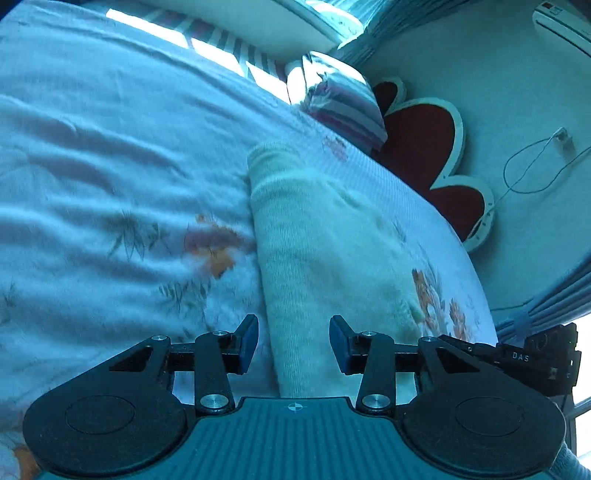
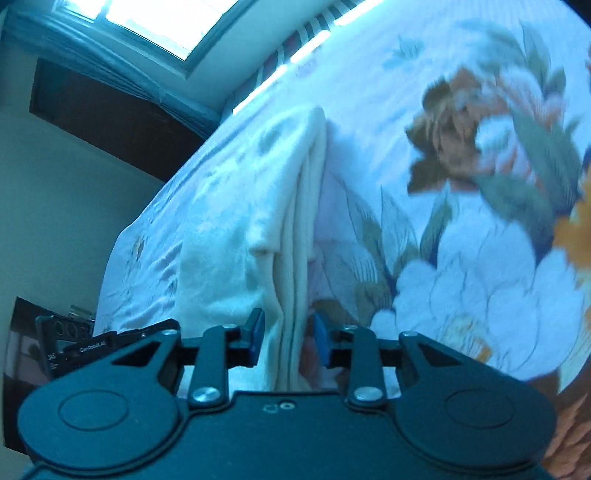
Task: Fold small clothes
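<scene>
A cream knitted garment point(image 1: 325, 236) lies folded into a long narrow strip on the floral bedsheet point(image 1: 110, 147). My left gripper point(image 1: 293, 341) hovers over its near end, open, with the blue pads apart and the cloth below them, untouched. In the right wrist view the same garment point(image 2: 258, 206) shows its stacked folded edges running away from me. My right gripper point(image 2: 288, 336) is open astride that layered edge, and a dark gap shows beside its right pad. Nothing is held by either gripper.
A striped pillow point(image 1: 343, 107) and a red heart-shaped headboard point(image 1: 424, 147) stand at the bed's far end. A cable hangs from a wall socket point(image 1: 561, 136). Curtains point(image 1: 546, 299) hang at the right. A window point(image 2: 159, 18) and dark furniture point(image 2: 110, 114) lie beyond the bed edge.
</scene>
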{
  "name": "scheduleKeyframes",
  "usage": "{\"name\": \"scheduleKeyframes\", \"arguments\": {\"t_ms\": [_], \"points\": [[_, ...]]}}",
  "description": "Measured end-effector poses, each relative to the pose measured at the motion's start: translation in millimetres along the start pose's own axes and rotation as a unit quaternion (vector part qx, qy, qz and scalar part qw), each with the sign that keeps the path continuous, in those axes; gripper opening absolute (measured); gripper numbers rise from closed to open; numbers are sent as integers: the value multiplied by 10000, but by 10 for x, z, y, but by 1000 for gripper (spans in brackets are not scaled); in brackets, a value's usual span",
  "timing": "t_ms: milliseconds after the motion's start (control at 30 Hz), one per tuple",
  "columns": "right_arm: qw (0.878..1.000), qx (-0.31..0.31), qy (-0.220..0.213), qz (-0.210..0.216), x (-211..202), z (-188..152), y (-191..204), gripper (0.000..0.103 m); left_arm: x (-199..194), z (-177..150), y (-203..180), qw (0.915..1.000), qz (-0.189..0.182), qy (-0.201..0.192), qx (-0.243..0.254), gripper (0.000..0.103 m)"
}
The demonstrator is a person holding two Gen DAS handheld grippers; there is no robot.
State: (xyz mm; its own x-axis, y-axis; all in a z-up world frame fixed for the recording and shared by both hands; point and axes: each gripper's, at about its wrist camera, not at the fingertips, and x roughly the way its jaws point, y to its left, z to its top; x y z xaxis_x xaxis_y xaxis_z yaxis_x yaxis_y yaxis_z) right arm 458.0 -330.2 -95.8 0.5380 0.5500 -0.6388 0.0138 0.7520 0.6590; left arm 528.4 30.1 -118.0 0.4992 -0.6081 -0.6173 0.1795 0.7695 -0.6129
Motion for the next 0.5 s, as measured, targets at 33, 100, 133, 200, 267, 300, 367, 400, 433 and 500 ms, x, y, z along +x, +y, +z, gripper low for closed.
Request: {"name": "scheduleKeyframes", "arguments": {"t_ms": [33, 100, 133, 200, 267, 300, 367, 400, 433, 500], "points": [[9997, -157, -202, -56, -28, 76, 64, 30, 75, 102, -39, 9998, 146, -88, -35, 45], [9974, -492, -508, -161, 14, 254, 215, 30, 239, 255, -93, 9992, 321, -204, 103, 56], [9959, -643, -572, -263, 91, 328, 278, 31, 285, 293, -54, 9985, 489, -192, 148, 58], [9948, -775, -488, -449, 297, 455, 307, 31, 439, 329, -41, 9969, 775, -34, 136, 58], [9939, -758, -127, -791, 522, 468, 235, 31, 434, 303, -54, 9959, 875, -98, 204, 61], [9946, -677, 7, -792, 617, 463, 184, 32, 409, 288, -93, 9949, 964, -89, 271, 61], [9962, -535, -9, -690, 566, 464, 140, 34, 257, 227, -203, 9919, 1160, -189, 486, 61], [9960, -548, -66, -698, 496, 456, 156, 36, 140, 169, -268, 9899, 1201, -293, 688, 62], [9954, -646, -171, -679, 410, 437, 192, 36, 49, 95, -305, 9875, 1284, -395, 825, 67], [9930, -982, -315, -580, 250, 333, 261, 40, -10, -10, -344, 9825, 1528, -390, 989, 74]]}}
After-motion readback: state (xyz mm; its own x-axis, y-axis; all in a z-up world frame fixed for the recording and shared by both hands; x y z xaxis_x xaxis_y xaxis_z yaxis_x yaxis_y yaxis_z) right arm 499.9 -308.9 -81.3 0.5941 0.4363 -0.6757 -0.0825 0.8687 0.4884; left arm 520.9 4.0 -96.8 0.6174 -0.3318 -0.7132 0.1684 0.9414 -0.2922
